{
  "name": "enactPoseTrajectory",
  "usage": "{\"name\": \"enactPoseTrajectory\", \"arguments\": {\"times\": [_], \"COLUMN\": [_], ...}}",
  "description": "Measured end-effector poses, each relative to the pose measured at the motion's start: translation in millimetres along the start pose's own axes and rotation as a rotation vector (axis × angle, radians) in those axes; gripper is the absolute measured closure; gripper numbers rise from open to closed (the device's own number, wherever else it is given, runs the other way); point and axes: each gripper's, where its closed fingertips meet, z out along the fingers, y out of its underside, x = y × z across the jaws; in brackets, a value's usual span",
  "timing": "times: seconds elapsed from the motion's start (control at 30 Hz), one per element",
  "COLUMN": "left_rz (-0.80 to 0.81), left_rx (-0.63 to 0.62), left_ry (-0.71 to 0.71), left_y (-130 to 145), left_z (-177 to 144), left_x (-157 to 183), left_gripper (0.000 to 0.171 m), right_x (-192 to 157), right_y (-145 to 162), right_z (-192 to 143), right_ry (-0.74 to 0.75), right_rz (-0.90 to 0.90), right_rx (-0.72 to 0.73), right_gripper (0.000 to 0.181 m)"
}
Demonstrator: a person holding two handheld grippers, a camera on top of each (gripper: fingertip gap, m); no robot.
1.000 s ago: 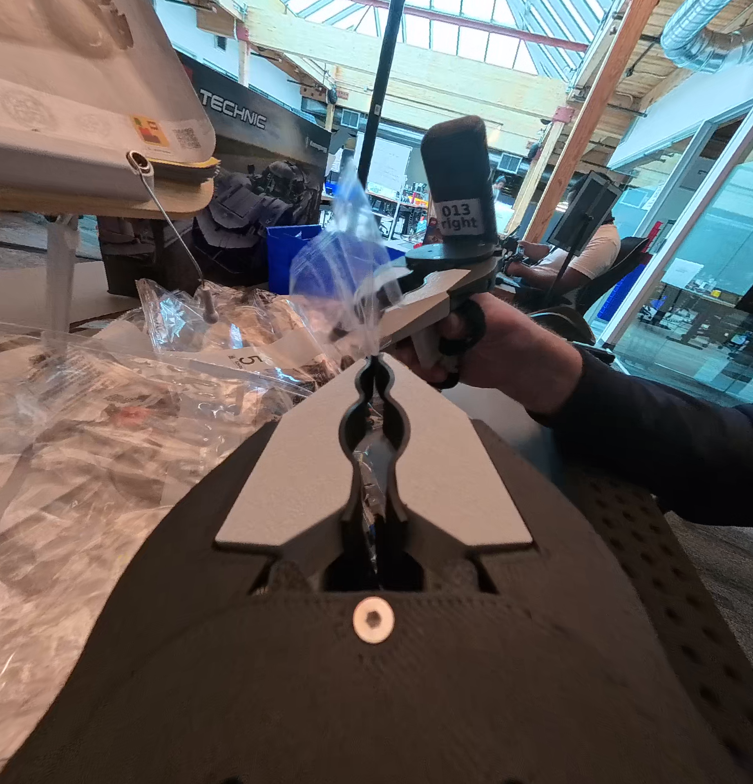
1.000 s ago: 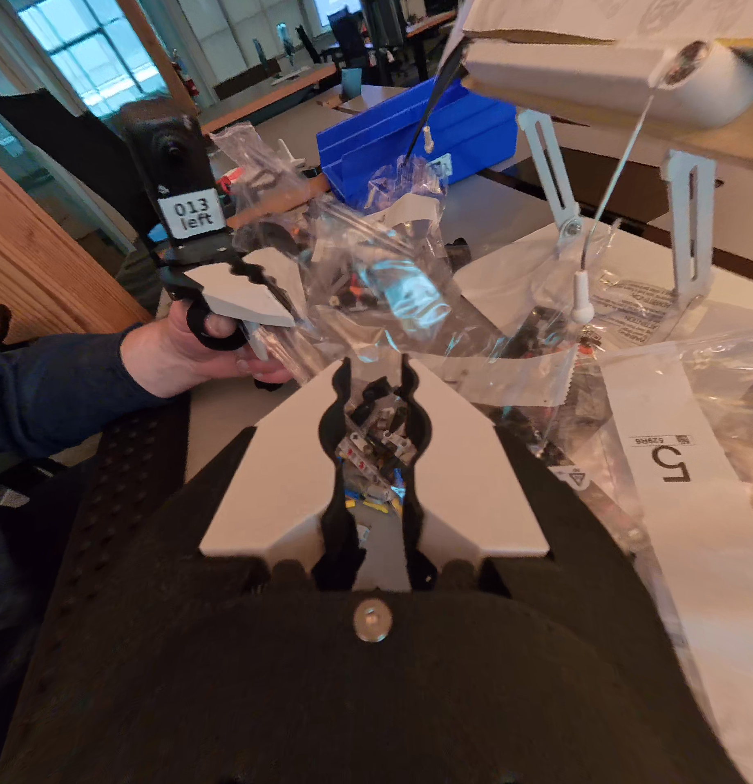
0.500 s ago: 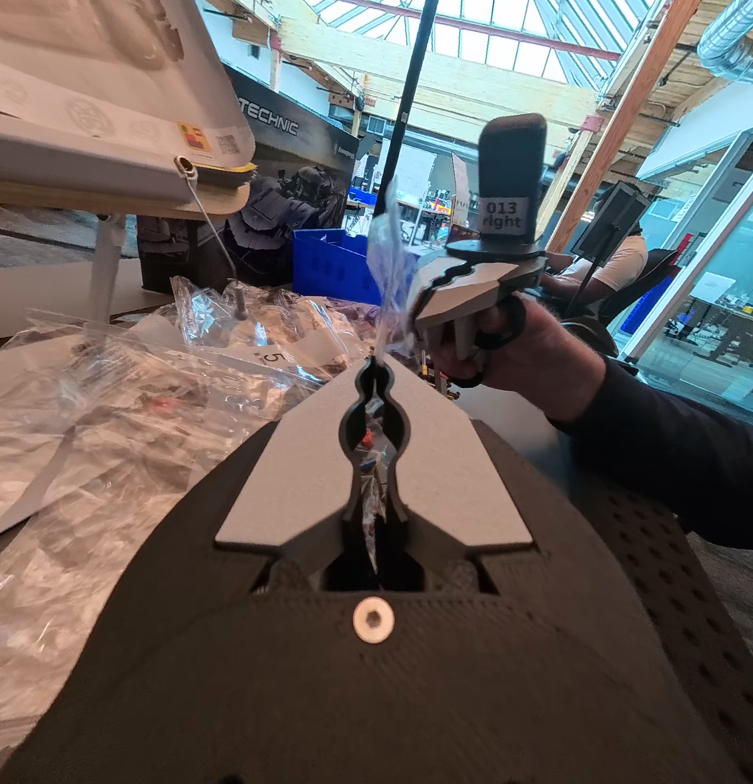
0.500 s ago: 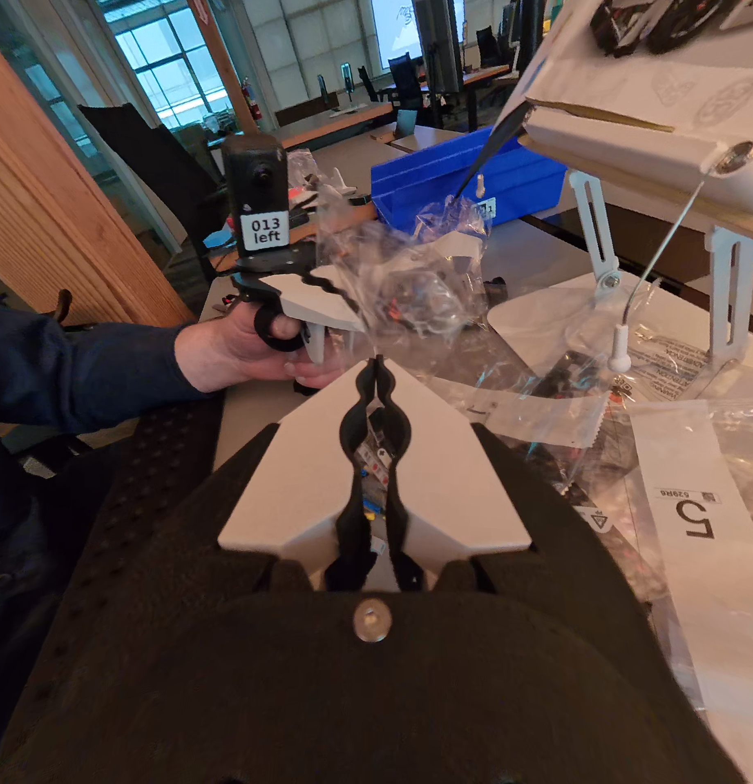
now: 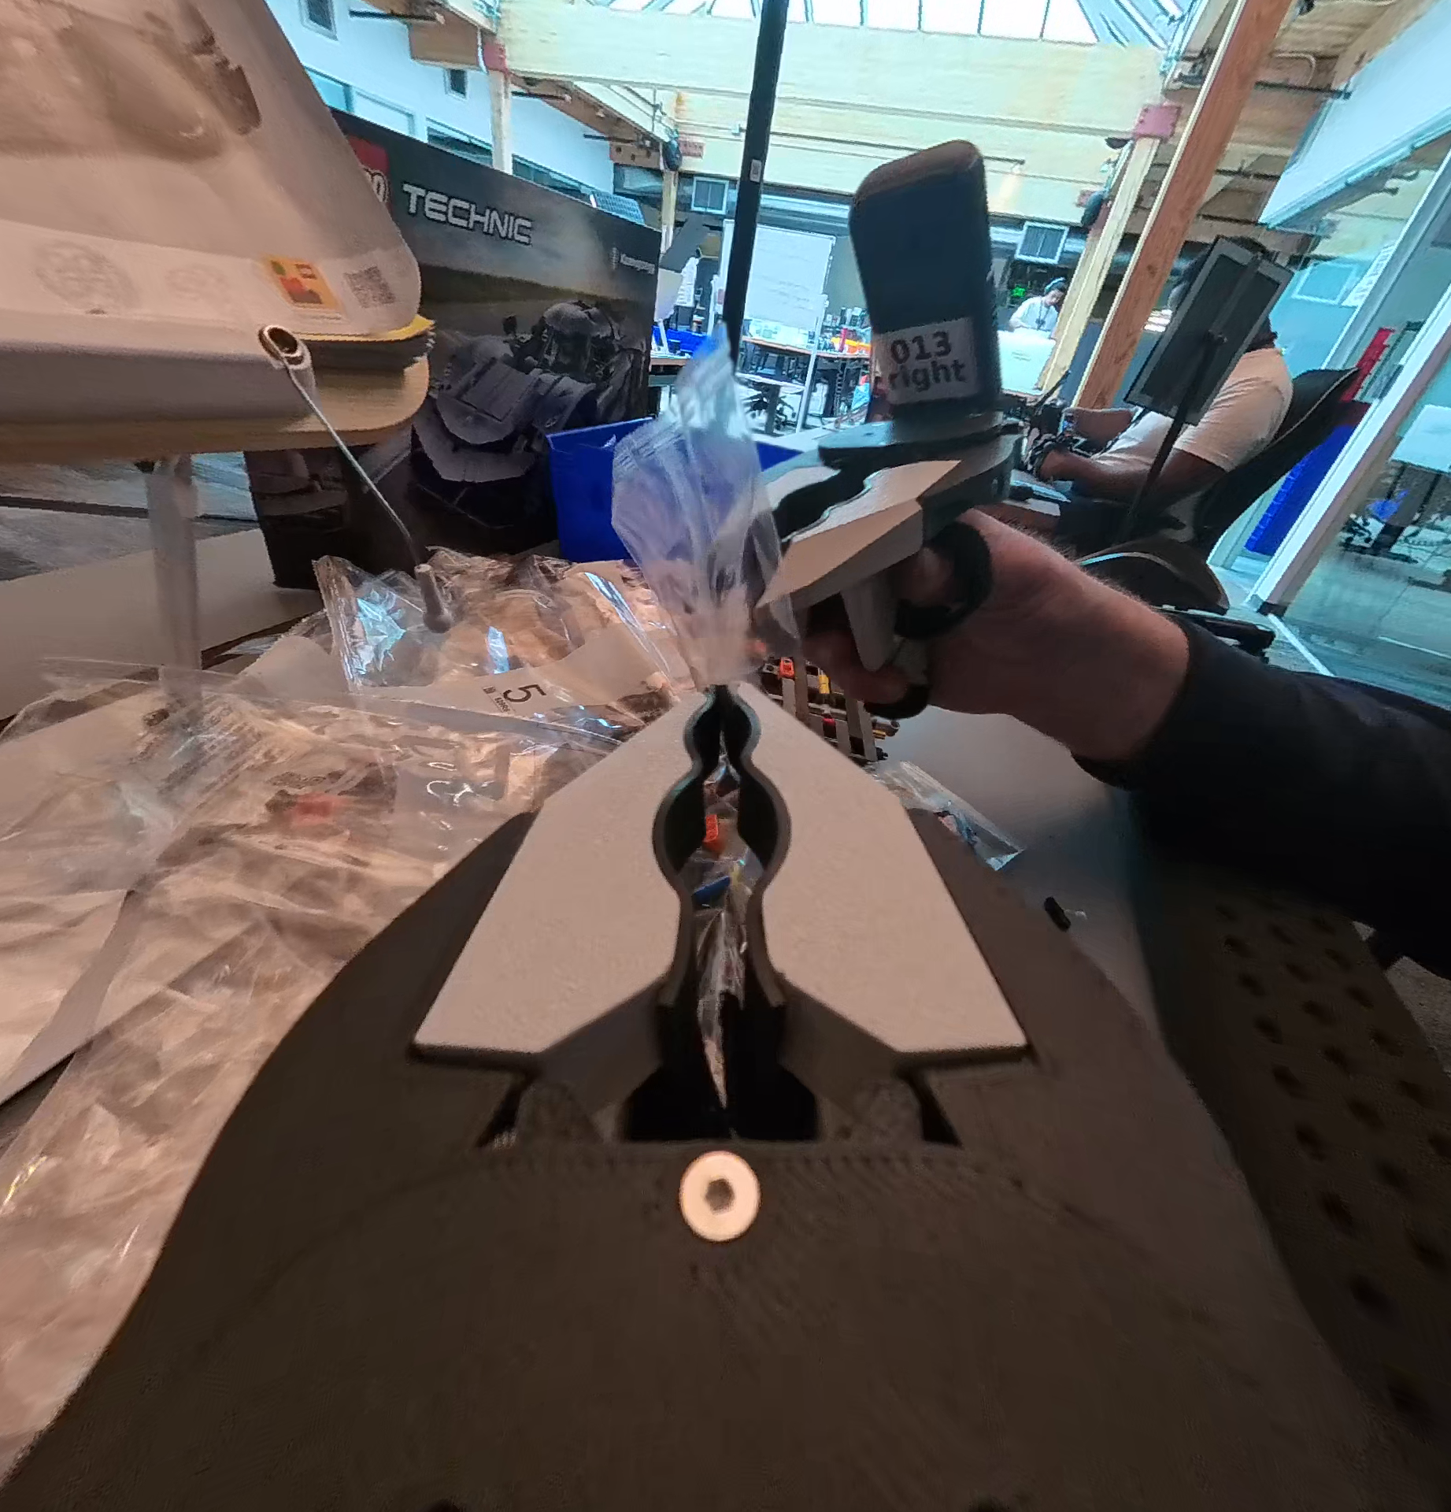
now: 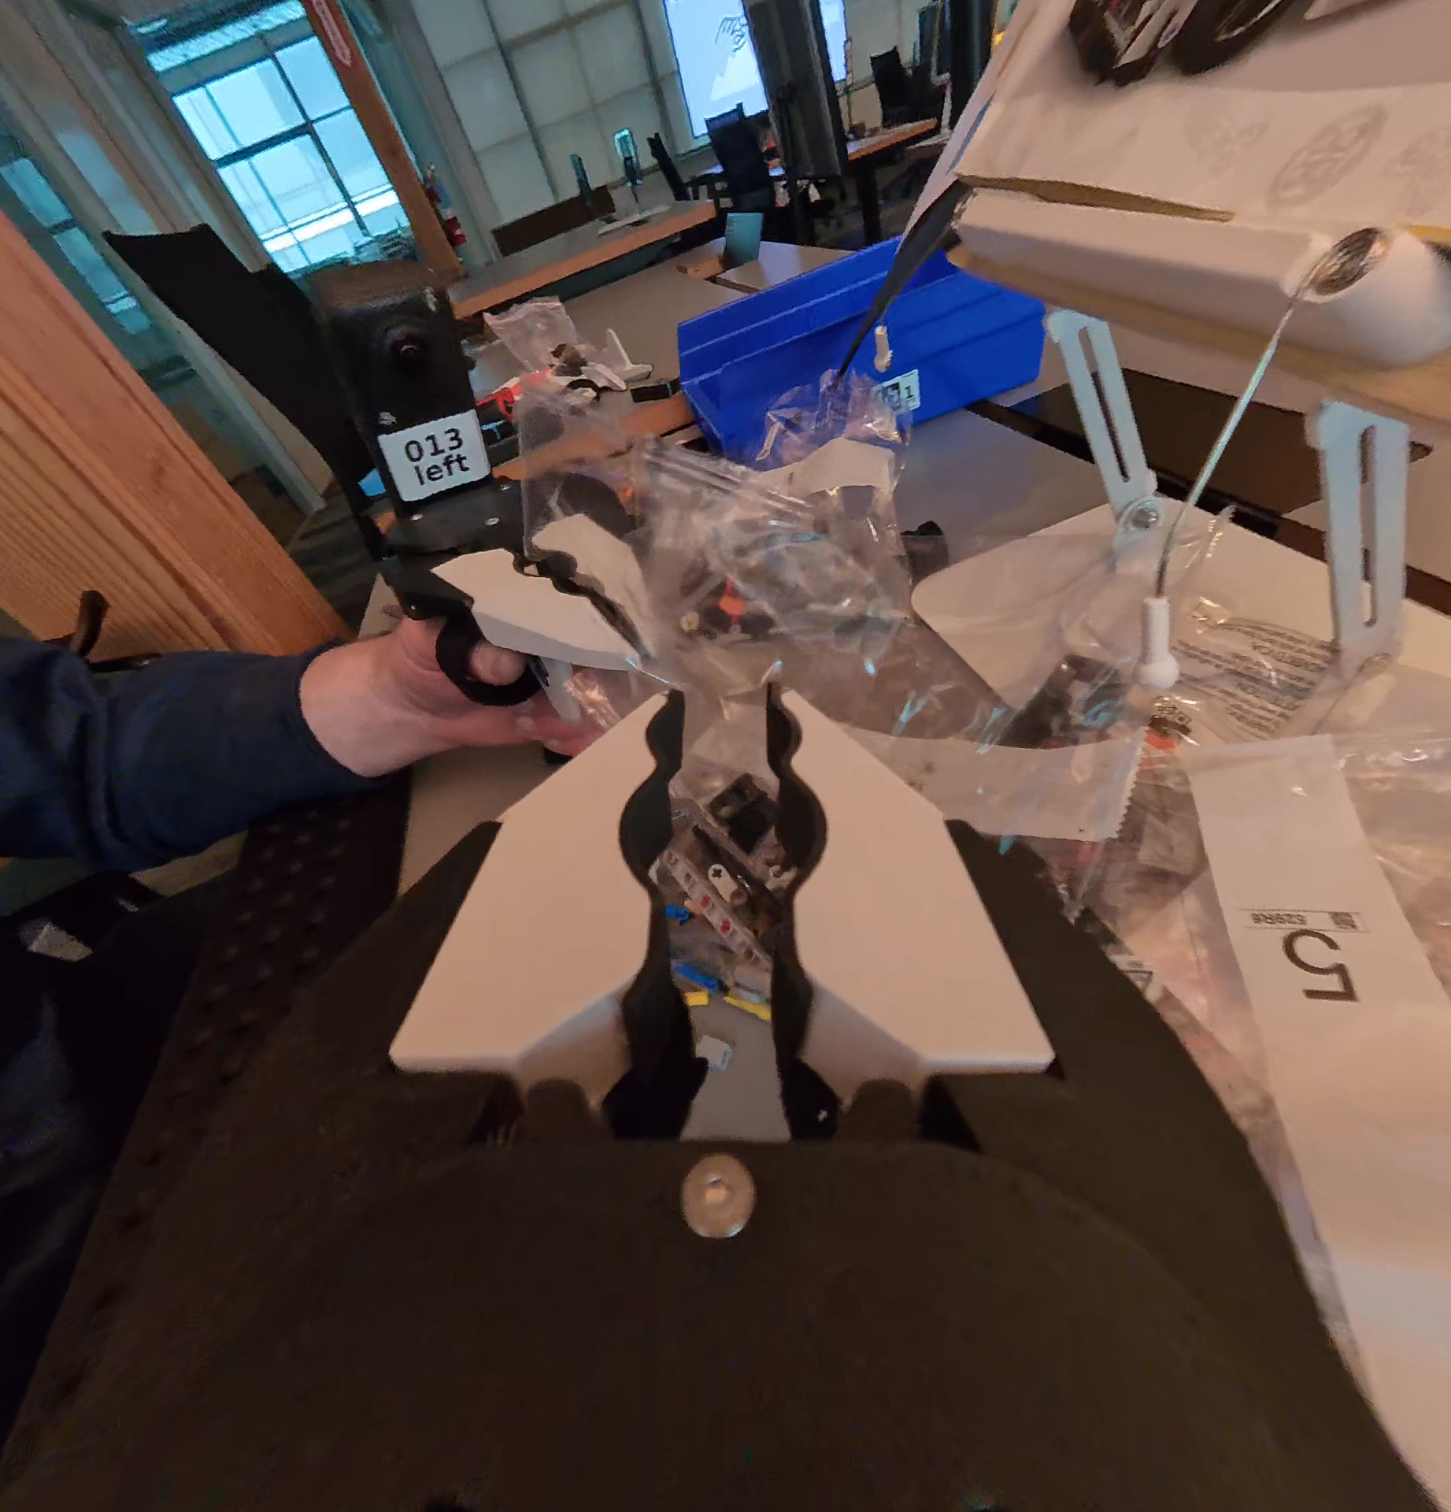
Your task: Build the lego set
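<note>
My left gripper [image 5: 722, 697] is shut on the neck of a small clear plastic bag [image 5: 689, 507] holding small lego parts and keeps it lifted above the table. In the right wrist view the same bag [image 6: 754, 556] hangs from the left gripper [image 6: 624, 605]. My right gripper [image 6: 722, 695] is open just below and in front of the bag, with its jaws apart and nothing held. It also shows in the left wrist view [image 5: 775, 548], right beside the bag. Loose coloured lego pieces [image 6: 722, 908] lie on the table under it.
Several clear numbered bags of parts [image 5: 215, 818] [image 6: 1319, 941] cover the table. An instruction booklet on a white stand [image 5: 133, 245] [image 6: 1196, 164] overhangs them. A blue bin [image 6: 853, 344] and the dark set box [image 5: 525, 327] stand behind. A person [image 5: 1196, 425] sits far right. Spacing between my two grippers at the tips: around 4 cm.
My right gripper shut on the bag half a second ago and has now opened and let go. My left gripper has kept its hold on the bag throughout.
</note>
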Motion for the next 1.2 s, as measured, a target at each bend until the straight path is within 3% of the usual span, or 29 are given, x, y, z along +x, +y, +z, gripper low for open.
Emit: {"name": "enactPoseTrajectory", "arguments": {"times": [0.13,0.23,0.43,0.53,0.8,1.07,1.2], "left_rz": [0.019,0.127,0.656,0.803,0.865,0.882,0.880], "left_rx": [-0.005,-0.050,-0.244,-0.309,-0.390,-0.390,-0.383], "left_ry": [-0.008,-0.089,-0.317,-0.385,-0.378,-0.359,-0.358], "left_y": [0.5,4.5,20.3,23.8,36.4,38.5,37.8], "left_z": [1.0,2.0,9.1,10.4,15.2,18.4,19.2], "left_x": [0.8,-4.6,-8.7,-11.4,-8.4,-3.5,-2.3], "left_gripper": [0.171,0.171,0.171,0.171,0.171,0.171,0.171], "right_x": [2.0,-1.9,-15.4,-26.1,-24.8,-27.8,-25.1], "right_y": [2.5,-2.3,2.1,0.8,8.1,22.4,24.0], "right_z": [0.6,-1.6,3.6,4.8,14.6,29.1,28.6], "right_ry": [0.016,0.010,-0.089,-0.197,-0.142,-0.122,-0.094], "right_rz": [-0.007,-0.026,0.018,0.091,0.074,0.046,0.020], "right_rx": [-0.017,-0.003,-0.026,-0.012,-0.060,-0.124,-0.134], "right_gripper": [0.166,0.163,0.146,0.125,0.119,0.138,0.158]}}
